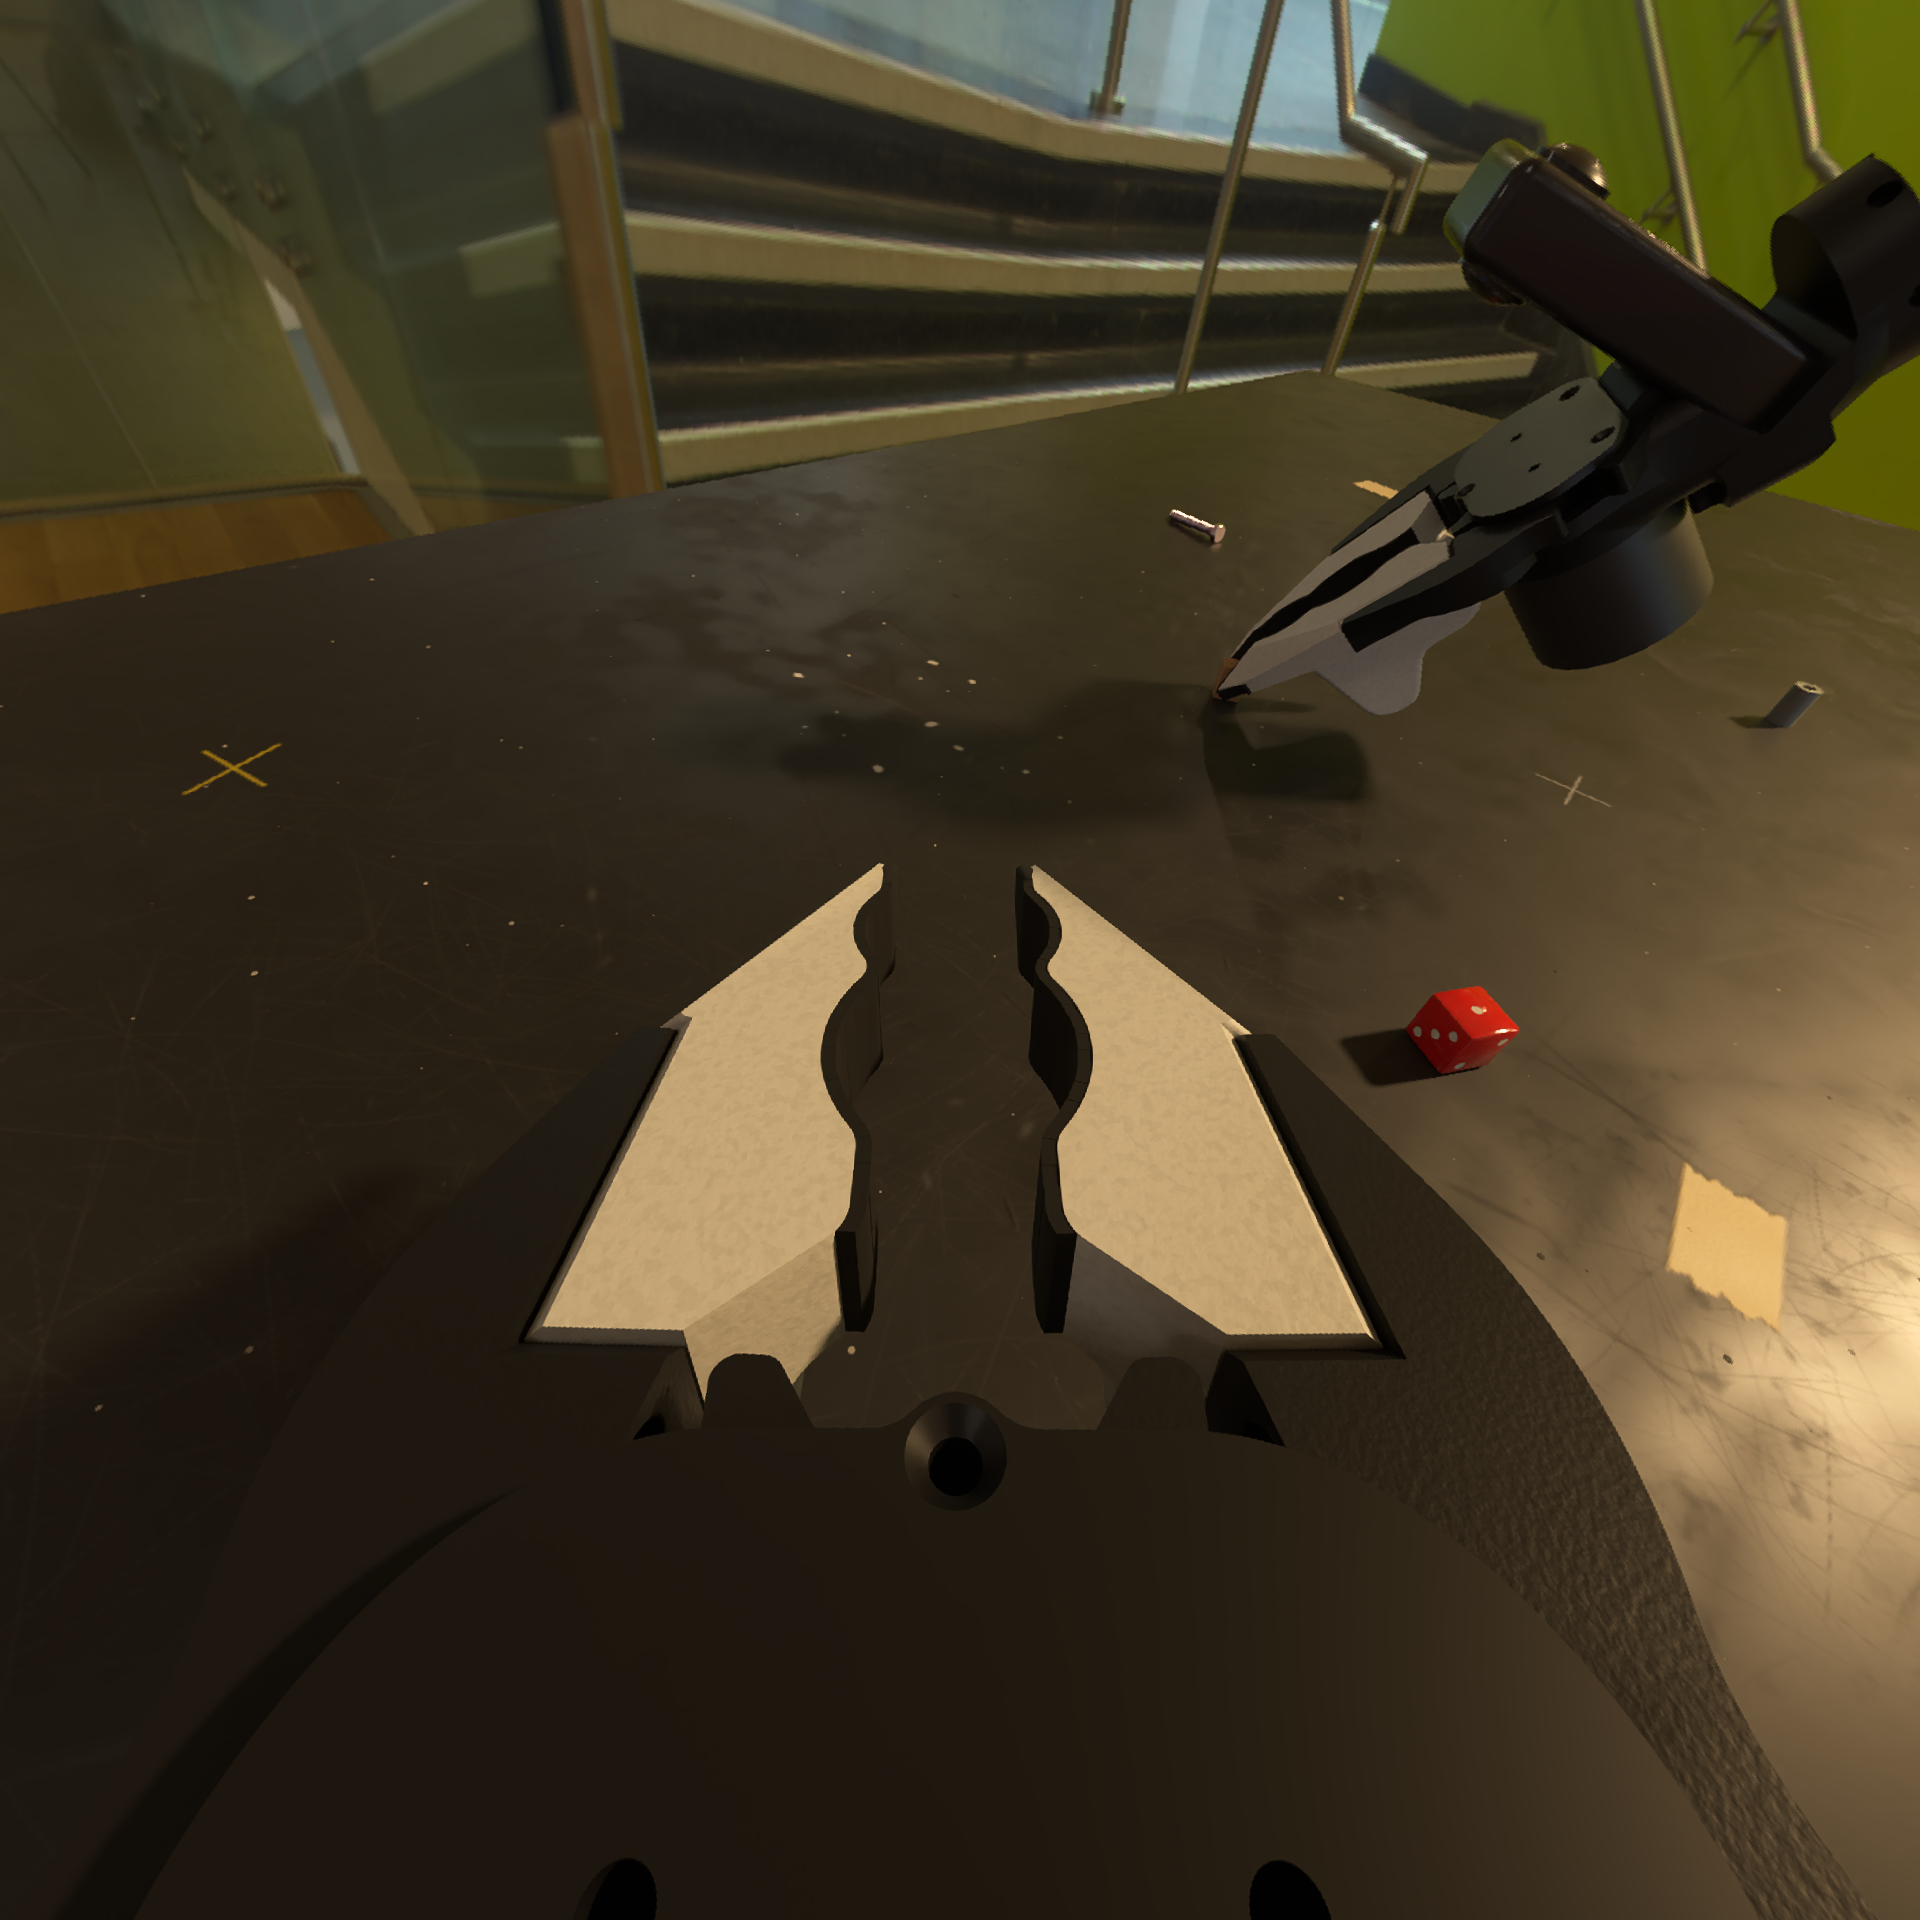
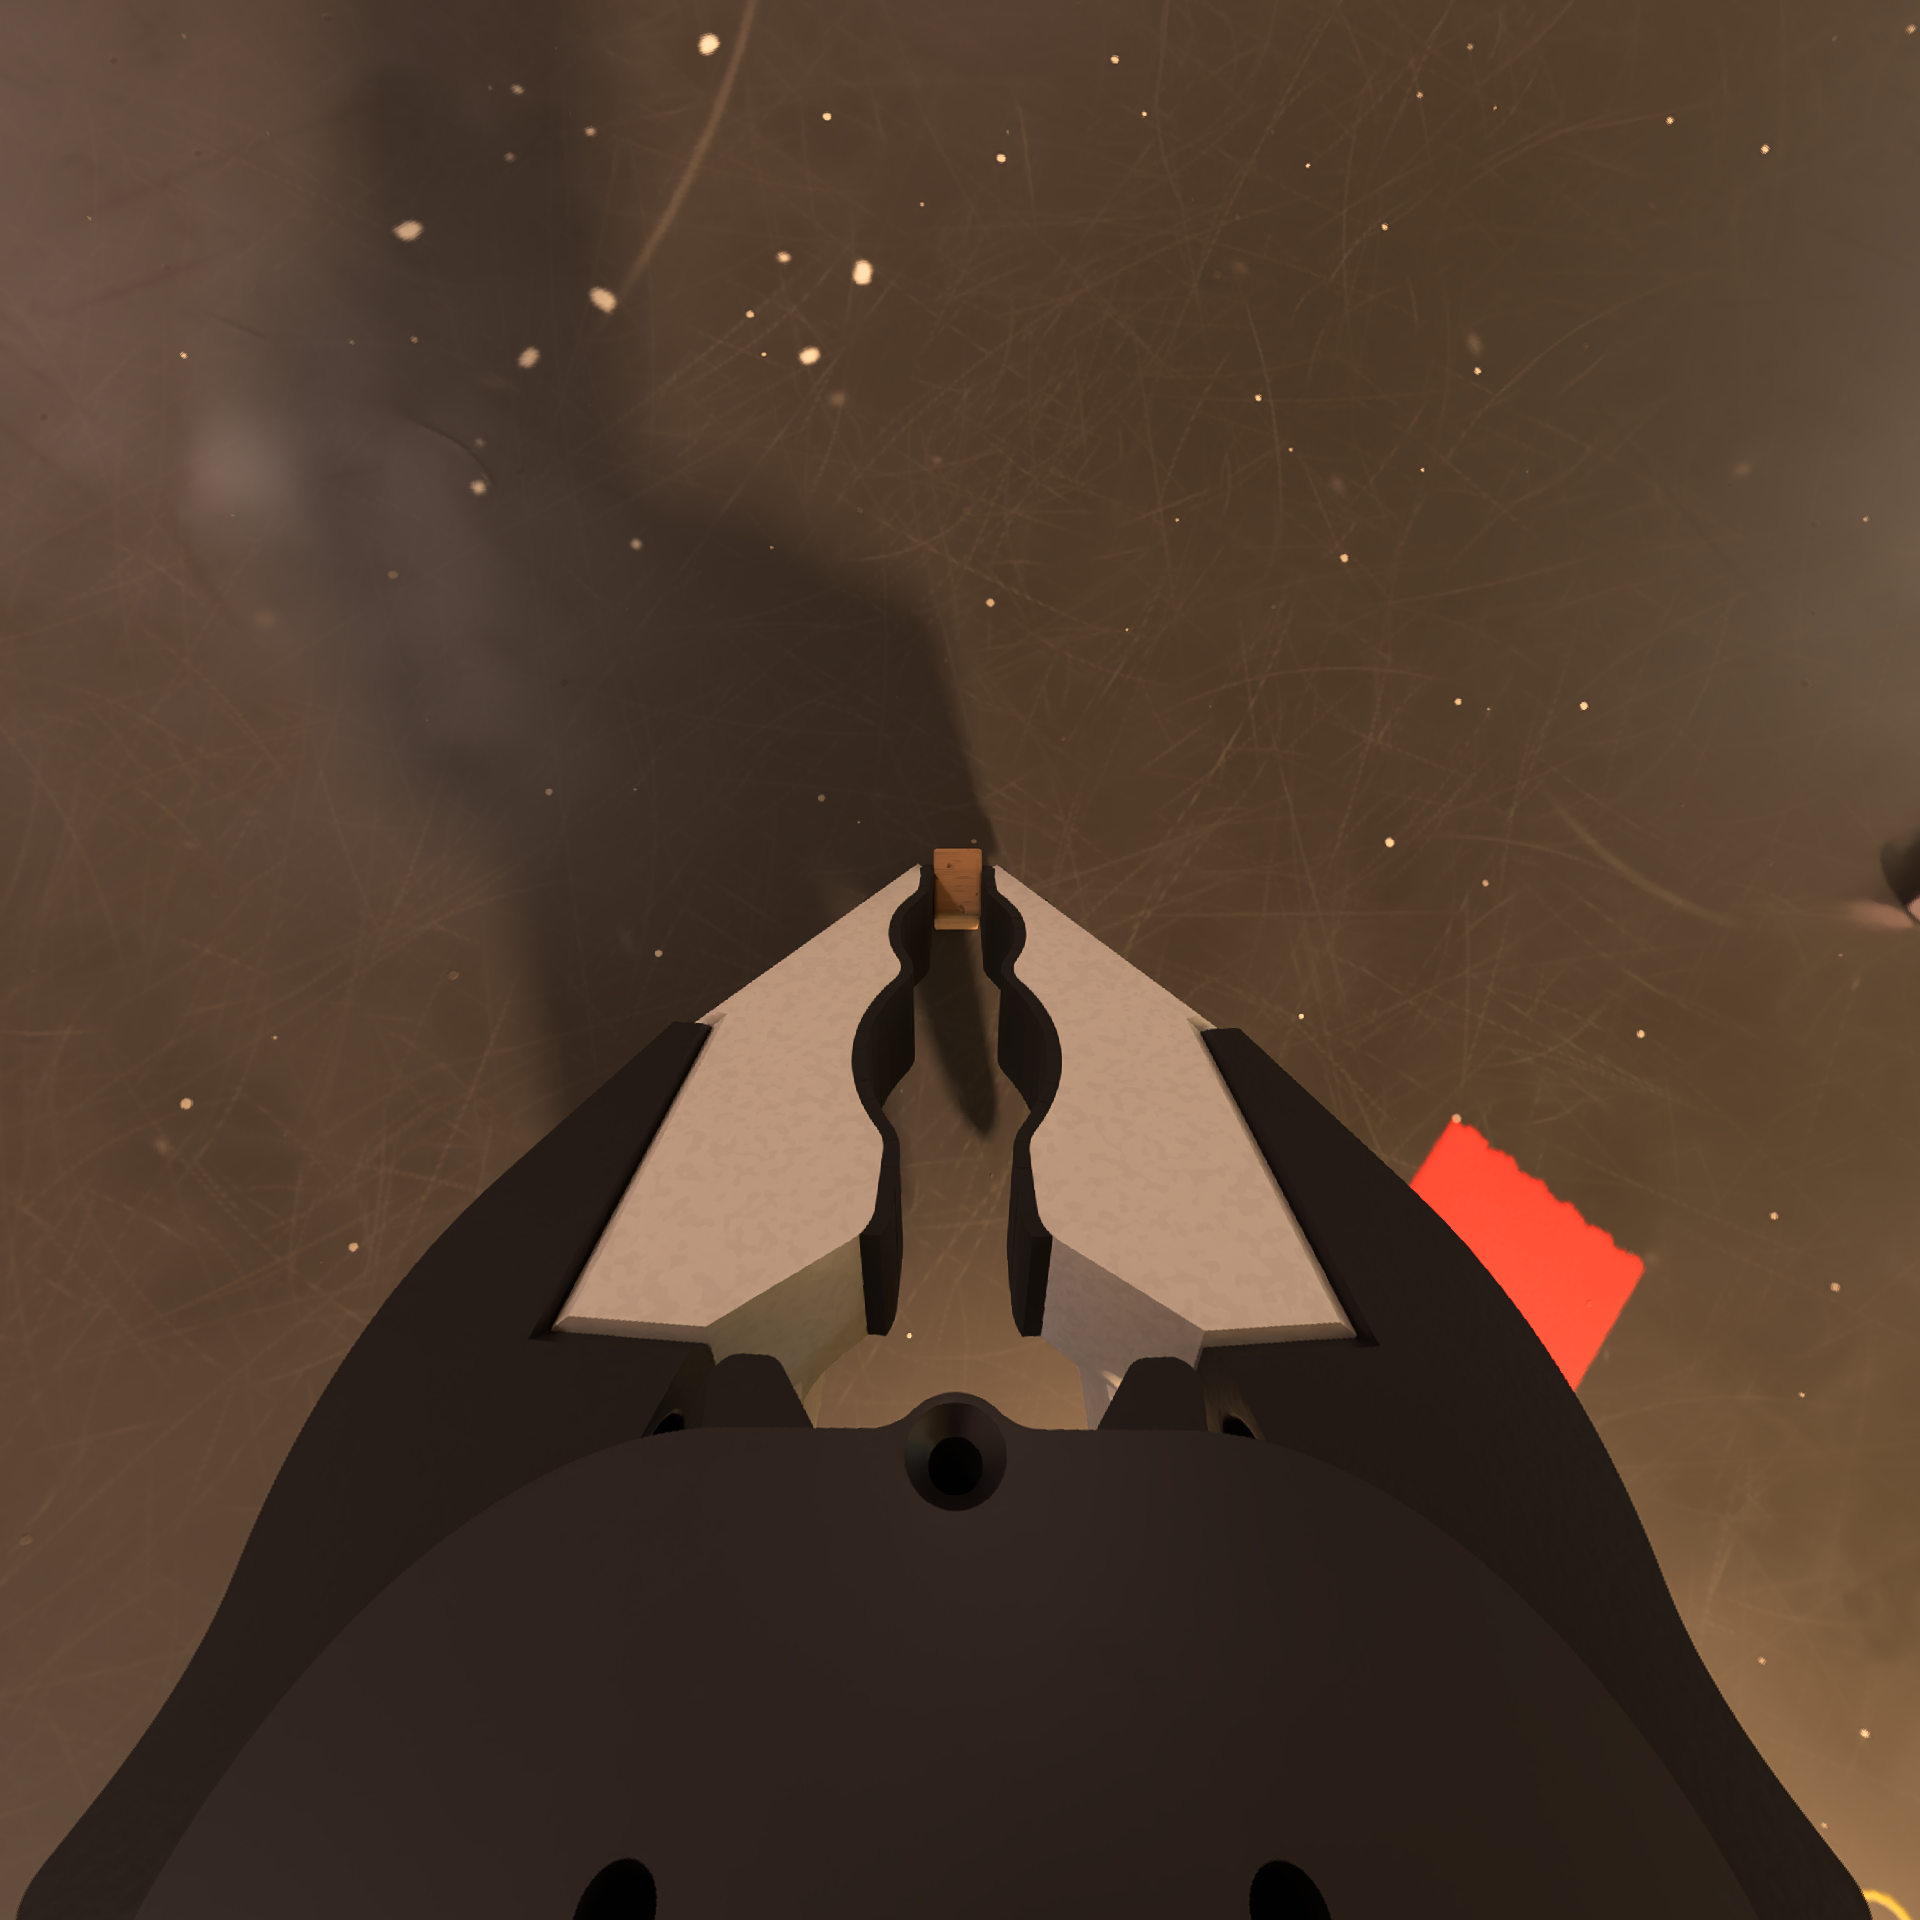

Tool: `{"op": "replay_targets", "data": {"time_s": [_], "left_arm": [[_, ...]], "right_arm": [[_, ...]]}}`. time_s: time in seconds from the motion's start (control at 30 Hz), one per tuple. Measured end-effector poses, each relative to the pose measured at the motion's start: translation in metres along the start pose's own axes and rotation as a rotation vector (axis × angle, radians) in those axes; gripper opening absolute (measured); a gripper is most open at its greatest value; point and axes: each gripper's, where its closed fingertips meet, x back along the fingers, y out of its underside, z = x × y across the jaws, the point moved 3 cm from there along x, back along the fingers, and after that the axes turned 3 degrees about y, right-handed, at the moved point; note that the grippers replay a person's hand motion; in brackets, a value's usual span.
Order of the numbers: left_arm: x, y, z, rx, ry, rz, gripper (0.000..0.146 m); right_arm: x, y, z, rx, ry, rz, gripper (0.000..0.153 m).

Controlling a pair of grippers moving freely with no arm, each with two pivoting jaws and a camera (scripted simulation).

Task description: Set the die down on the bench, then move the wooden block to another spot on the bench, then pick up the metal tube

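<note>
The red die [image 1: 1460, 1029] lies on the dark bench [image 1: 520, 935], to the right of my left gripper [image 1: 951, 873], which is open and empty just above the surface. My right gripper [image 2: 957, 878] is shut on a small wooden block [image 2: 957, 902] pinched at its fingertips. In the left wrist view the right gripper [image 1: 1228, 686] points steeply down with its tips at the bench surface. The short metal tube [image 1: 1795, 704] lies on the bench at the far right, beyond the right gripper.
A small bolt [image 1: 1197, 526] lies farther back. A tan tape patch [image 1: 1730, 1247] sits at the right, a yellow cross mark [image 1: 231, 769] at the left, a faint white cross [image 1: 1572, 790] near the tube. A red patch [image 2: 1527, 1247] lies right of my right gripper.
</note>
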Motion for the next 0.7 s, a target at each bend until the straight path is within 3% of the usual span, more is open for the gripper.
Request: {"op": "replay_targets", "data": {"time_s": [0.1, 0.2, 0.3, 0.37, 0.43, 0.57, 0.7], "left_arm": [[-0.001, 0.001, 0.000, -0.001, -0.001, -0.007, 0.022], [-0.001, 0.001, 0.000, 0.001, 0.000, -0.010, 0.022], [-0.001, 0.001, 0.000, 0.003, 0.000, -0.007, 0.022], [-0.001, 0.001, 0.000, 0.002, -0.001, -0.008, 0.022], [-0.001, 0.001, 0.000, 0.000, 0.000, -0.013, 0.022], [-0.002, 0.002, 0.001, -0.007, 0.002, -0.016, 0.023], [-0.003, 0.003, 0.001, -0.008, 0.001, -0.031, 0.023]], "right_arm": [[0.002, -0.003, -0.001, 0.023, 0.018, 0.009, 0.008], [0.023, -0.024, -0.022, 0.056, -0.058, 0.143, 0.008], [0.062, -0.037, -0.086, 0.204, -0.342, 0.268, 0.008], [0.084, -0.024, -0.137, 0.330, -0.572, 0.267, 0.008], [0.093, -0.005, -0.175, 0.418, -0.660, 0.220, 0.008], [0.090, 0.026, -0.204, 0.452, -0.592, 0.175, 0.008], [0.093, 0.037, -0.197, 0.396, -0.462, 0.188, 0.008]]}}
